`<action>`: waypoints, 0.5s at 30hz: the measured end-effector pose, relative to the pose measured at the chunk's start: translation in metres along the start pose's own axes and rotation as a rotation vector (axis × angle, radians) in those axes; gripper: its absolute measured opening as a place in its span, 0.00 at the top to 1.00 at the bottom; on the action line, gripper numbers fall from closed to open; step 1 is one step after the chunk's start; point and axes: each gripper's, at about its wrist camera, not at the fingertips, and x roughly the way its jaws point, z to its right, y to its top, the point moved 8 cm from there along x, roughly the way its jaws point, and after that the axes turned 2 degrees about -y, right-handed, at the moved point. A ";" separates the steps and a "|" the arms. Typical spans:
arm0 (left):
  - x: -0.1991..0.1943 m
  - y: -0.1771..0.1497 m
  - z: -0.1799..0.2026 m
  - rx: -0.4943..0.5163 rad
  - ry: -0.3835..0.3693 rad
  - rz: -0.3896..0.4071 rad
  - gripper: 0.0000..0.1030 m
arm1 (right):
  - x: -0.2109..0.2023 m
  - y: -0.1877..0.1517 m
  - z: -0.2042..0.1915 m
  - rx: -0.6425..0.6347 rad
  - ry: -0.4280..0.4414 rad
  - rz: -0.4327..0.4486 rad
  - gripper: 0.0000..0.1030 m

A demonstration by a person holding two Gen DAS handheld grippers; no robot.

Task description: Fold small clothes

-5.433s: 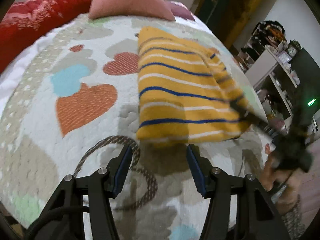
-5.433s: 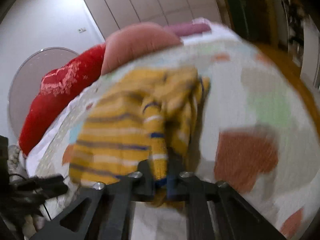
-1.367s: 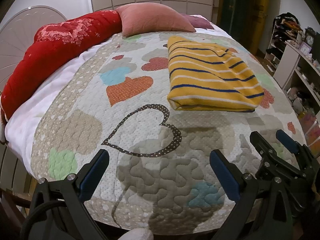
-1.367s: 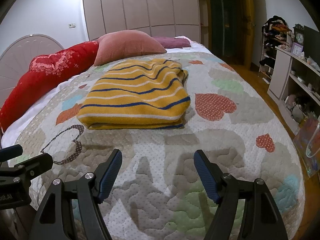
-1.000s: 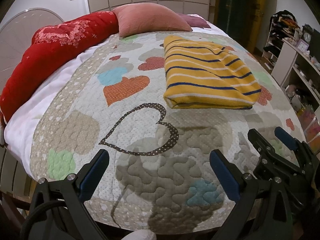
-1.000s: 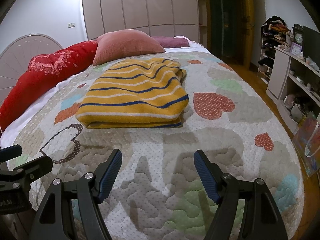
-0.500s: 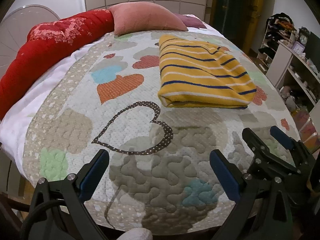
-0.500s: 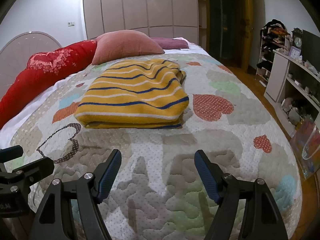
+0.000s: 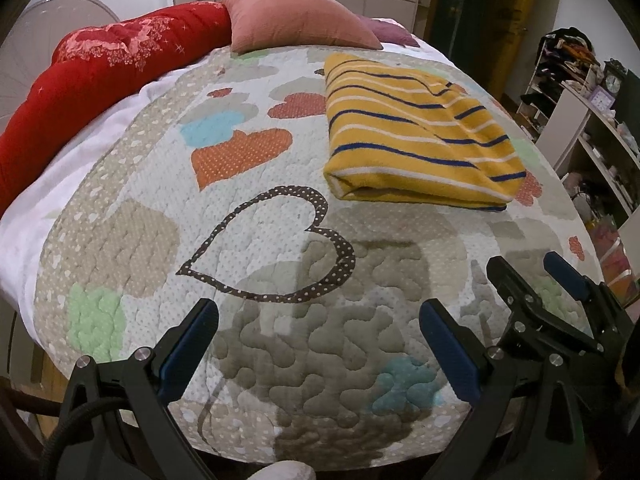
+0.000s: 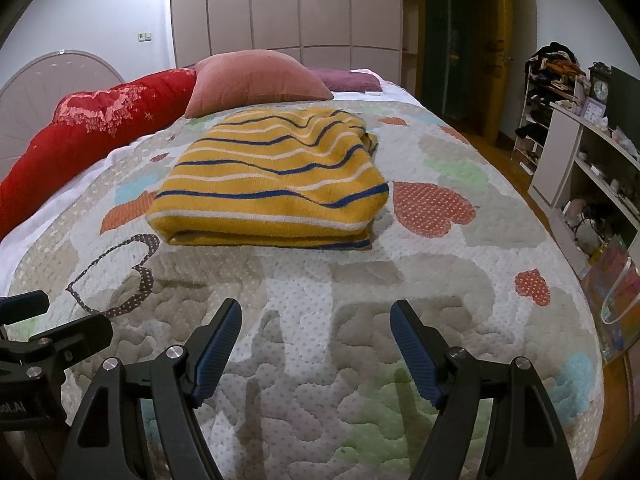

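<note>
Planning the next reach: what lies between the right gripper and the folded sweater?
Only bare quilt; the right wrist view shows nothing between right gripper and sweater.

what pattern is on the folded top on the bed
Mustard yellow with thin navy and white stripes, clearest in the right wrist view: folded top.

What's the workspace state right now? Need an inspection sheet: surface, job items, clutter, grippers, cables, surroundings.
Surface: quilted heart-print bedspread, flat.
Job's things: yellow striped garment lies folded, touched by neither gripper.
Clutter: red bolster, pink pillow and purple pillow at the far end.
Grippers: left gripper and right gripper both open, empty, short of the garment.
Cables: black cable by the left gripper.
Surroundings: wardrobe, white shelves, clock.
</note>
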 end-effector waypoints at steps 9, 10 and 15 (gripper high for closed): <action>0.009 0.000 -0.004 -0.004 0.007 -0.015 0.03 | 0.009 -0.001 -0.002 0.000 -0.008 -0.018 0.21; 0.010 0.000 -0.005 -0.003 0.008 -0.017 0.03 | 0.010 -0.001 -0.001 0.003 -0.008 -0.020 0.21; 0.013 0.000 -0.005 -0.002 0.011 -0.024 0.03 | 0.013 -0.002 0.000 0.006 -0.009 -0.026 0.21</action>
